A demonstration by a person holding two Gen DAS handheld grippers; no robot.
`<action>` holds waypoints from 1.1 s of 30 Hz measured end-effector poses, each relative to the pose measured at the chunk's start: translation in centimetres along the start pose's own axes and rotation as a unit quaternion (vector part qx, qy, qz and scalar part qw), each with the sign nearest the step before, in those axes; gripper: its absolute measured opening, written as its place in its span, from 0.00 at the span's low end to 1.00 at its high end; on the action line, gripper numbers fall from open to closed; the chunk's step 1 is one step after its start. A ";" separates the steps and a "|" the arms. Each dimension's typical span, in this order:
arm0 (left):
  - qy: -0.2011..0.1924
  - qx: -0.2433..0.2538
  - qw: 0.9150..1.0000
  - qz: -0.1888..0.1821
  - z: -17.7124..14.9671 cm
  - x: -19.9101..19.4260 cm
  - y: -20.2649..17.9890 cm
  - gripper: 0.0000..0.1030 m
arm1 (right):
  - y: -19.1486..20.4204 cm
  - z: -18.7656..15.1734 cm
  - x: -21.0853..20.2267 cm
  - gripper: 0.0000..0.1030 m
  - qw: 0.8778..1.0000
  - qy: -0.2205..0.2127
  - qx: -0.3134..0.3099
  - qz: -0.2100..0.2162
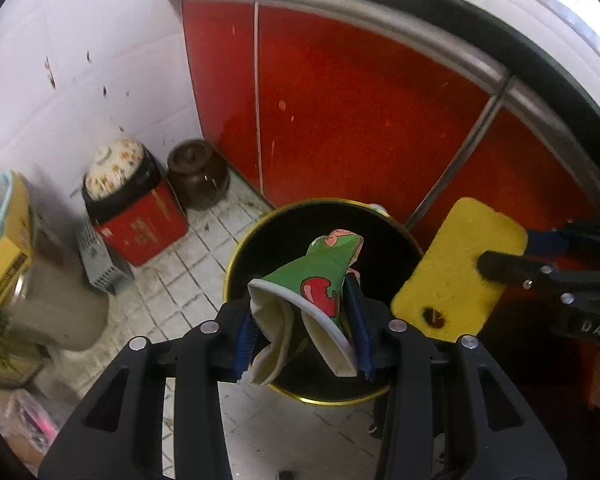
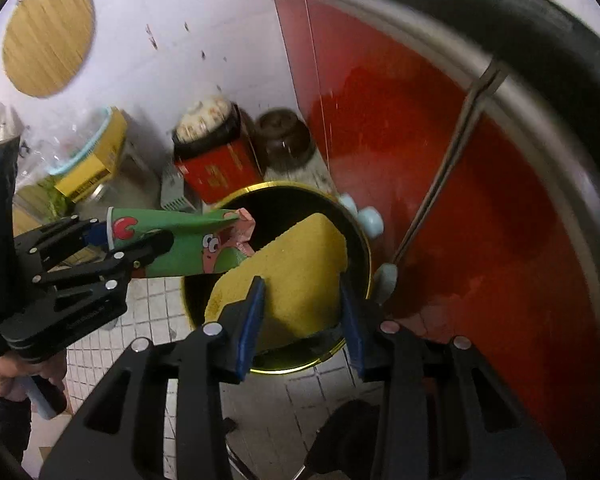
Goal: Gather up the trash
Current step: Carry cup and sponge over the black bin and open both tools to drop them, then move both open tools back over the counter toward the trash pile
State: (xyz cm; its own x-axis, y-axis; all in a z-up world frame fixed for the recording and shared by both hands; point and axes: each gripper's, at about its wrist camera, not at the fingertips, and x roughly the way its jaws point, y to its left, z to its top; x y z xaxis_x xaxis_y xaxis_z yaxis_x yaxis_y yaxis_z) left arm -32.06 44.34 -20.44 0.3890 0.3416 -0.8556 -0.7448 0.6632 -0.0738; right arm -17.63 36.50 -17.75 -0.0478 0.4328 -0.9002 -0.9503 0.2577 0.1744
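Left wrist view shows the left gripper (image 1: 304, 332) closed on a crushed paper cup (image 1: 312, 300), green with red cartoon figures. The two blue pads (image 1: 246, 338) press the cup from both sides near its white rim, so the mouth is flattened and folded. The long axis of the cup runs away from the camera and downward: the open rim is toward the gripper, and the pinched bottom points into the trash bin (image 1: 260, 228), a round black bin with a golden edge that stands on the white tiled floor (image 1: 188, 264). The cup hangs above the opening of the bin and does not touch it, as far as I can see.

In the right wrist view, the right gripper (image 2: 304, 316) grips a yellow sponge (image 2: 296, 276) between its blue pads (the sponge is a flat rectangle with rounded corners). Its long axis goes away from the gripper and up to the right in the picture, and its far end is over the trash bin (image 2: 362, 236). In this view the cup (image 2: 180, 244) lies almost level, with its crumpled pink bottom pointing right, toward the sponge, which is just beside it.

Behind the bin there are red cabinet doors (image 1: 340, 120). In the corner stand a brown jar (image 1: 198, 176) and a red box (image 1: 144, 228).
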 end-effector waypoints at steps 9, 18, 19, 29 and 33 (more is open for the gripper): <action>0.014 0.011 1.000 0.010 -0.5 2.6 0.4 0.76 | -0.6 1.2 3.4 0.71 1.000 0.024 -0.006 -0.006; 0.009 0.018 0.999 0.036 -0.3 0.0 -0.2 0.87 | -1.3 0.5 -0.7 0.79 1.000 -0.005 0.002 -0.009; 0.005 0.019 0.999 0.041 -0.1 -0.7 -0.5 0.89 | -1.2 0.5 -1.9 0.82 1.000 -0.012 0.001 -0.010; -0.087 0.053 0.994 -0.038 3.8 -14.1 -12.0 0.92 | -7.1 -5.6 -23.1 0.93 0.982 -0.165 0.054 -0.069; -0.106 0.128 0.982 -0.093 4.8 -17.2 -21.0 0.92 | -12.4 -11.4 -31.2 0.93 0.955 -0.215 0.126 -0.161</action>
State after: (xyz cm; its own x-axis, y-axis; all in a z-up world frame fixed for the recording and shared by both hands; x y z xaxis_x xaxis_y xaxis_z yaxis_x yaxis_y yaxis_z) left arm -20.46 27.72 -1.74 0.6301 0.3114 -0.7114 -0.4999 0.8637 -0.0647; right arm -7.87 9.98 3.67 0.4167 0.5967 -0.6858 -0.7881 0.6131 0.0545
